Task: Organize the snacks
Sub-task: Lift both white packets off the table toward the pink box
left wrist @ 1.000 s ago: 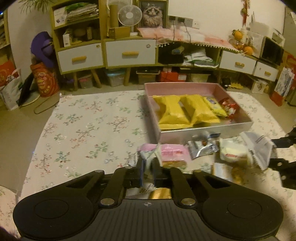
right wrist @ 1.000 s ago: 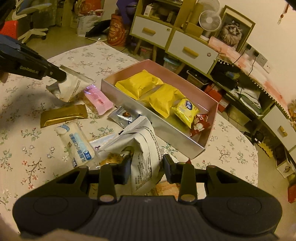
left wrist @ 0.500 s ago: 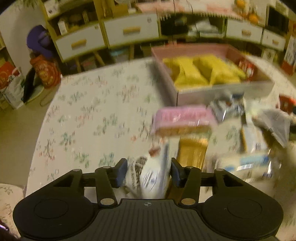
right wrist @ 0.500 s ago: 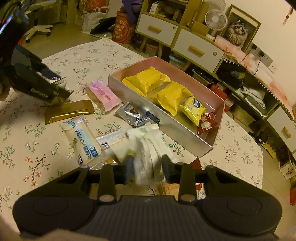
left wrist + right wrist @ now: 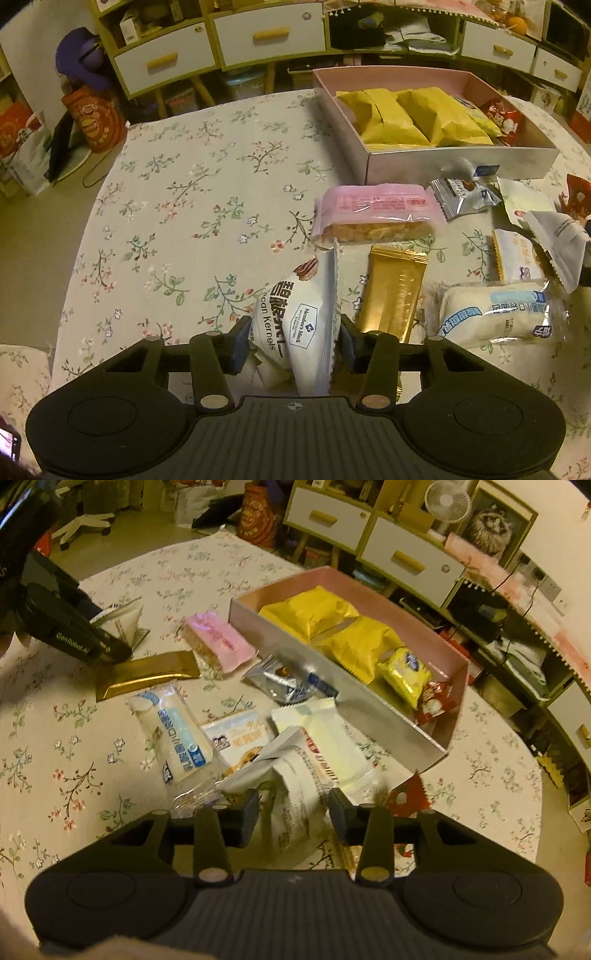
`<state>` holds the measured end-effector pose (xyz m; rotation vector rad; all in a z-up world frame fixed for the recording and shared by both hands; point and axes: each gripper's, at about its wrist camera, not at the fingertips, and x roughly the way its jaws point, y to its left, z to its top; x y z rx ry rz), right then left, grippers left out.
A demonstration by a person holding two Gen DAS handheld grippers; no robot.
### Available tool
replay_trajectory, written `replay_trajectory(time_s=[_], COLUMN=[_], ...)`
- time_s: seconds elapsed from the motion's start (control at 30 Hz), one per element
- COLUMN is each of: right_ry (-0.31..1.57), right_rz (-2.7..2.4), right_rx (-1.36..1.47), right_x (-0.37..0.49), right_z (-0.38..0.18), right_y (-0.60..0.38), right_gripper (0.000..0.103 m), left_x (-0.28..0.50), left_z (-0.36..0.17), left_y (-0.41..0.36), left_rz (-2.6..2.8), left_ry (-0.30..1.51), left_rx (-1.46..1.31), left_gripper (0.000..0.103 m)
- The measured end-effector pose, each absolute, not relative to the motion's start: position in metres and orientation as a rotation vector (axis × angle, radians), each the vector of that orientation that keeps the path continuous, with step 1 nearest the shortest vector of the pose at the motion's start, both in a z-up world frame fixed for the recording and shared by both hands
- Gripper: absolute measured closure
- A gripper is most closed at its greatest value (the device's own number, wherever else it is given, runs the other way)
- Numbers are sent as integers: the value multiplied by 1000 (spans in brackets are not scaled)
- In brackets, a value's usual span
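- Floral worktop [image 5: 177,206] at frame centre carries several loose snacks; pink box [image 5: 461,158], upper right, holds a few.
- My left gripper [image 5: 291,345] is closing around the pecan packet [image 5: 295,321].
- My right gripper [image 5: 293,812] is opening, white packet [image 5: 295,794] between its jaws.

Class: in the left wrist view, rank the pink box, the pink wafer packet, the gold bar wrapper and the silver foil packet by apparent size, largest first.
1. pink box
2. pink wafer packet and gold bar wrapper: look alike; the gold one lies nearer the camera, so unranked
3. silver foil packet
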<state>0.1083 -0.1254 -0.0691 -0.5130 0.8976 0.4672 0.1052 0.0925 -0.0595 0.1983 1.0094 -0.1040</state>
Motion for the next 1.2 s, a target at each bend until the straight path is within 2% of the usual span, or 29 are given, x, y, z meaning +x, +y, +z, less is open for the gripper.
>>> replay_trajectory(time_s=[0.23,0.37,0.47,0.5,0.9,1.2], right_ry=[901,887,884,881,818,790], right_rz=[465,484,498,497,471,389], right_rx=[-602,-588,-558,-563,-527,-470], right_x=[119,120,119,117,109,135], right_z=[-88,-87,-83,-83,-56,-39], right_y=[-113,-114,-118,-119,-127,-141], right_gripper=[56,66,68,68,69,69], left_x=[103,104,104,104,97,110], left_z=[-60,-60,-58,-57,-33,-5], left_y=[91,92,94,94,98,62], left_rz=[-103,-106,-105,-105,-102,-173], left_ry=[999,1000,995,992,922,834], left_rx=[212,204,193,189,144,184], left_gripper=[60,60,61,64,65,65])
